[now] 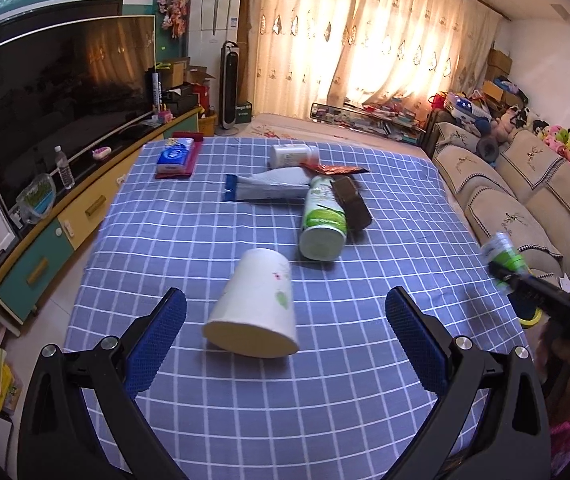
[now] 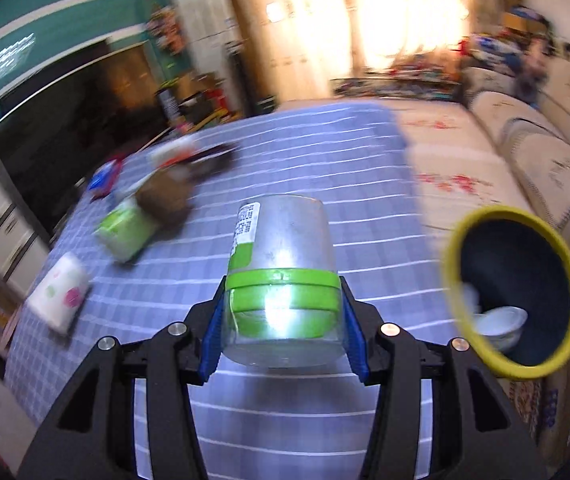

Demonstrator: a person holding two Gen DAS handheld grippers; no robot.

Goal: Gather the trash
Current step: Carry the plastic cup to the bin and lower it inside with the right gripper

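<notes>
Trash: right tongs [image 2: 283,316] clench a clear green-banded plastic cup [image 2: 283,268]; left tongs [image 1: 285,320] gape wide.

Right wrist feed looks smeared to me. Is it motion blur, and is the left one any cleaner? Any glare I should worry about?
Right wrist view: table and room streak sideways with motion blur; only the clear cup clamped in the right hand-held gripper stays sharp, with a bright glare spot on it. Left wrist view: mostly sharp, paper cup crisp; backlit curtains blow out, edges bend with fisheye.
</notes>
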